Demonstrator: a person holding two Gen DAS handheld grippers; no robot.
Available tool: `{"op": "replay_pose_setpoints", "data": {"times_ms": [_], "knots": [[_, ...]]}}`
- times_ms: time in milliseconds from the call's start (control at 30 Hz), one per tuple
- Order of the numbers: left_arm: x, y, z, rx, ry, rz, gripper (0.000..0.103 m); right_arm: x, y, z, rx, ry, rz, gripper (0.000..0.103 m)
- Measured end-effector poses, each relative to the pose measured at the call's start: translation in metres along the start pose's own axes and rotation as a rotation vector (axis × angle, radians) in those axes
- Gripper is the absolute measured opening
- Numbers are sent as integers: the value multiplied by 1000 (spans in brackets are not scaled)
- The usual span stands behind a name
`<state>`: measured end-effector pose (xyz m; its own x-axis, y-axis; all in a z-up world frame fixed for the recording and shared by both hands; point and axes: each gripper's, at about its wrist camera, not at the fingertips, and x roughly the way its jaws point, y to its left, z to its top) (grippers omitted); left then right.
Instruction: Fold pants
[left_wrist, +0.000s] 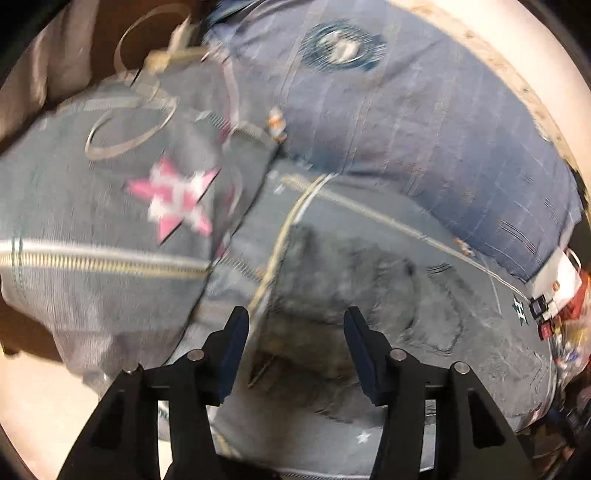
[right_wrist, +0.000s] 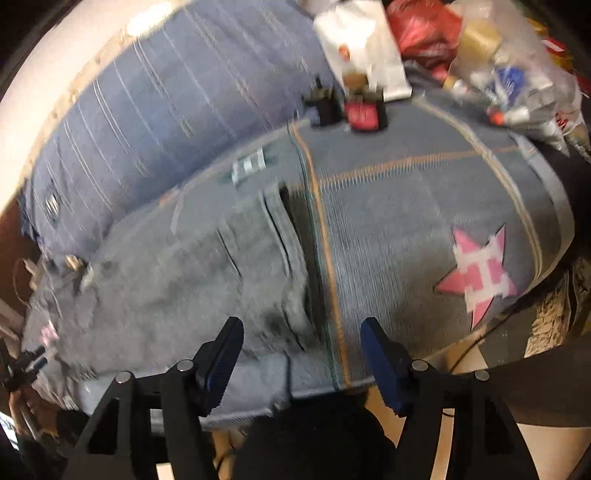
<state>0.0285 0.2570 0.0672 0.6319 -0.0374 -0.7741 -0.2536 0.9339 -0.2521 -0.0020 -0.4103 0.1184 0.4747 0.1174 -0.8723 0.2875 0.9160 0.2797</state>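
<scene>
Grey-blue denim pants (left_wrist: 369, 295) with tan stitching and a pink-and-white star patch (left_wrist: 173, 201) lie bunched and partly folded across the surface. My left gripper (left_wrist: 295, 332) hangs just above a worn pocket area, its jaws apart and nothing between them. In the right wrist view the same pants (right_wrist: 388, 229) fill the middle, their star patch (right_wrist: 476, 273) at the right. My right gripper (right_wrist: 303, 343) stands open over the near hem by a vertical tan seam, with no cloth pinched between its blue pads. Both views are blurred.
A blue striped cushion (left_wrist: 424, 122) lies behind the pants, also seen as a cushion (right_wrist: 166, 96) at upper left. Bags and packets (right_wrist: 461, 55) crowd the far right corner. A loose strap with loops (left_wrist: 147, 92) lies at the pants' upper left. A pale table edge (left_wrist: 40, 398) shows below.
</scene>
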Motion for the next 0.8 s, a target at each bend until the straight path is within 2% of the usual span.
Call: {"op": "replay_pose_setpoints", "data": {"times_ms": [133, 200, 267, 300, 400, 467, 500, 533, 667, 733, 800], "knots": [[2, -42, -5, 95, -47, -30, 59, 2, 9, 17, 17, -26, 11, 69], [17, -55, -12, 118, -19, -34, 62, 20, 7, 20, 39, 8, -10, 69], [36, -59, -19, 141, 20, -1, 62, 45, 2, 14, 64, 91, -22, 48], [50, -58, -24, 157, 62, 48, 62, 51, 0, 7, 55, 122, -40, 35], [74, -44, -29, 124, 135, 116, 62, 65, 0, -7, 20, 208, -78, 35], [73, -37, -27, 87, 140, 109, 62, 68, 2, -12, -28, 277, -84, 36], [68, -37, -24, 86, 124, 114, 62, 65, 2, -11, -34, 277, -91, 40], [62, -42, -22, 104, 98, 121, 62, 60, 2, -8, -36, 264, -102, 47], [44, -65, -17, 178, 23, 77, 62, 26, 10, 17, -25, 128, -116, 55], [44, -79, -21, 237, -1, 64, 63, 18, 24, 30, -47, 79, -85, 58], [57, -85, -28, 278, 12, 92, 64, 22, 38, 42, -69, 62, -30, 58]]}}
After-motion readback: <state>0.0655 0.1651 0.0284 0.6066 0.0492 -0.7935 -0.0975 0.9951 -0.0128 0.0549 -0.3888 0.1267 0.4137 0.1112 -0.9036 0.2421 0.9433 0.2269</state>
